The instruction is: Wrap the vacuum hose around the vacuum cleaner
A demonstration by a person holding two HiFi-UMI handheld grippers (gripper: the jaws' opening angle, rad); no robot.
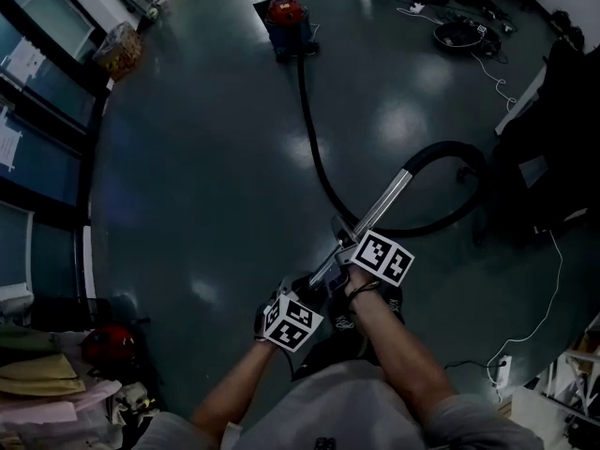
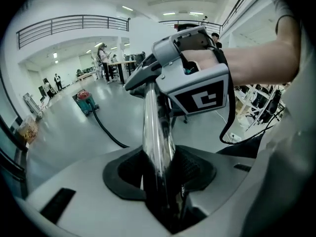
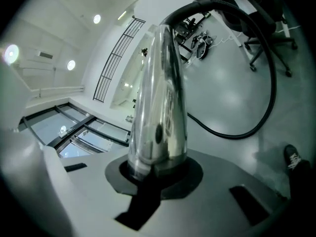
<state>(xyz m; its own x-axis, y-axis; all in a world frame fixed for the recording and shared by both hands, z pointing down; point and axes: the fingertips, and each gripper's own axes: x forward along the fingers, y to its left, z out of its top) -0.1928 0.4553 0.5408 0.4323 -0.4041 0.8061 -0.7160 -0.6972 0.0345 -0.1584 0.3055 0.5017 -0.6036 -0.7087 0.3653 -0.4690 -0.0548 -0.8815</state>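
Head view, nearest first: the left gripper (image 1: 317, 284) and the right gripper (image 1: 343, 239) sit one behind the other on the chrome wand (image 1: 382, 212), the left one farther from the vacuum cleaner (image 1: 286, 19) than the right. The left gripper view shows its jaws clamped on the shiny tube, and the right gripper view shows its black pads pressed round the same tube. The marker cubes (image 1: 384, 257) carry black-and-white square patterns and no words.

Between the person and the vacuum cleaner lies a wide stretch of glossy dark floor (image 1: 206, 176), crossed only by the hose (image 1: 314, 153). A pile of cloth and oddments (image 1: 56, 373) sits at the near left corner, far from the vacuum cleaner. A window wall (image 1: 37, 157) bounds the floor to the left of the vacuum cleaner, and the papers (image 1: 21, 59) on its glass are too small to read. To the right of the vacuum cleaner and nearer the person, a black chair (image 1: 534, 176) and a white cable (image 1: 548, 298) edge the floor.

The black hose runs out of the vacuum cleaner across the floor toward the person, then arches up to the wand's far end. The vacuum cleaner stands at the far end of the floor, blue-bodied with a red top, the hose unwound.
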